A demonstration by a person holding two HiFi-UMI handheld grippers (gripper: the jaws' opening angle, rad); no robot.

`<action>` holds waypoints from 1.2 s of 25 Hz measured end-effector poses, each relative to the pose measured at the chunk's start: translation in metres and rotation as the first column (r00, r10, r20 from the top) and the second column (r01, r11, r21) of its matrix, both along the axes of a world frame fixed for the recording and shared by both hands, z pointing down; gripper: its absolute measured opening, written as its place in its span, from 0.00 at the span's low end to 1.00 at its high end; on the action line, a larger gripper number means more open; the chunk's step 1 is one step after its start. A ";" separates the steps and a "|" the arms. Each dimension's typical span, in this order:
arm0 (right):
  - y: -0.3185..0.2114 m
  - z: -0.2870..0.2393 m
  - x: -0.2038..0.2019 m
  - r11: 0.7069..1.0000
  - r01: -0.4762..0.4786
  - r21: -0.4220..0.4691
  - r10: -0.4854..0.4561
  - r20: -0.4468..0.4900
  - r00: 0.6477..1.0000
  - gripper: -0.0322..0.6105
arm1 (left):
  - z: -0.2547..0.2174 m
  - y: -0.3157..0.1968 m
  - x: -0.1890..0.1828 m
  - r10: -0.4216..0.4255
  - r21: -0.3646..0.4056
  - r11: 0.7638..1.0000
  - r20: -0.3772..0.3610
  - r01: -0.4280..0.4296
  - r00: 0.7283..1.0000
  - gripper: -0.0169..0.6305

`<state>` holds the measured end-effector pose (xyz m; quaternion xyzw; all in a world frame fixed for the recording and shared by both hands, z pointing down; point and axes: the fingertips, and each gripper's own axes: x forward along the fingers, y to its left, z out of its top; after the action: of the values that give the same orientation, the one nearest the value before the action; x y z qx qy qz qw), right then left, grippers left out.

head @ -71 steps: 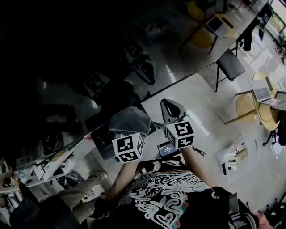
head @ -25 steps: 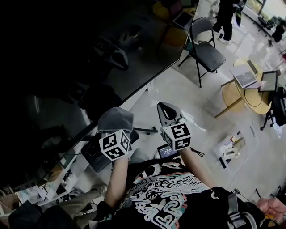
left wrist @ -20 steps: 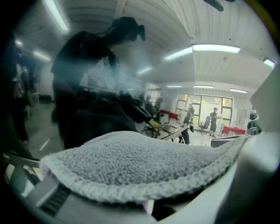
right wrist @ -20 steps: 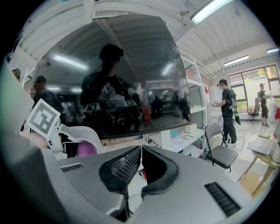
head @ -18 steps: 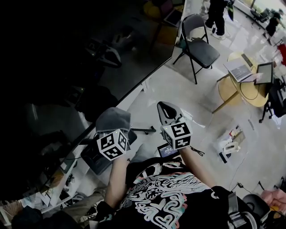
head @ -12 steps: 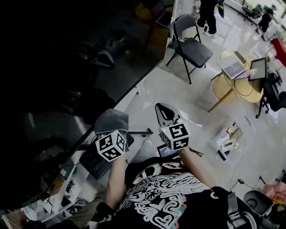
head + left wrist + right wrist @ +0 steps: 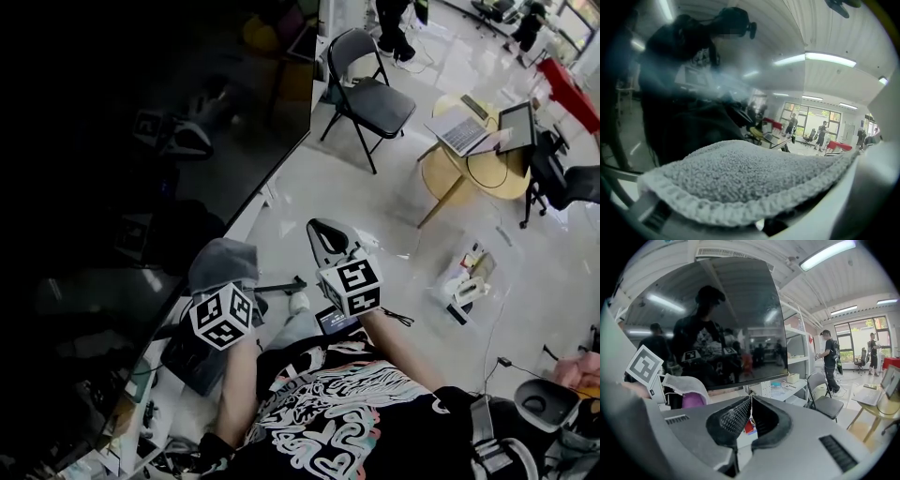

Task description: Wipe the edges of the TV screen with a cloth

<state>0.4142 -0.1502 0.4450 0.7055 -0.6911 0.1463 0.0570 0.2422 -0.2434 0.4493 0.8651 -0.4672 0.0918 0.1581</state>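
I am at the lower border of the TV screen (image 7: pixel 112 169), which fills the head view from about 9 to 12 o'clock as a big dark panel. The left gripper (image 7: pixel 221 317) carries the grey cloth (image 7: pixel 223 264). In the left gripper view the cloth (image 7: pixel 745 173) lies folded over both jaws and covers them completely, so I judge the jaws are clamped on it. The cloth sits just beside the bottom edge of the screen, at about 10 o'clock from the marker cube. I cannot tell if it really touches the frame.

The right gripper (image 7: pixel 323 236) is at 3 o'clock from the left one and apart from the screen. In the right gripper view its jaws (image 7: pixel 751 401) are closed tip to tip with nothing between them, and it does no work now.

To do this step well, I would press the padded face of the cloth flat on the frame and not on the glass. Then I would slide it along the edge in one slow line toward the corner at about 1 o'clock. The pressure should be light, because a thin panel can bend. I should hold the jaws firm, so the cloth does not slip off. The idle gripper should stay clear of the panel.
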 end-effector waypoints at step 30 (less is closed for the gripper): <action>0.005 0.005 0.050 0.992 -0.119 -0.028 0.119 0.000 0.993 0.10 | 0.004 -0.016 0.074 0.094 -0.121 0.986 -0.140 -0.111 0.986 0.08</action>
<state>0.4643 -0.1450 0.4498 0.7445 -0.6456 0.1599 0.0575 0.3165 -0.2590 0.4531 0.8802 -0.4034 0.0715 0.2397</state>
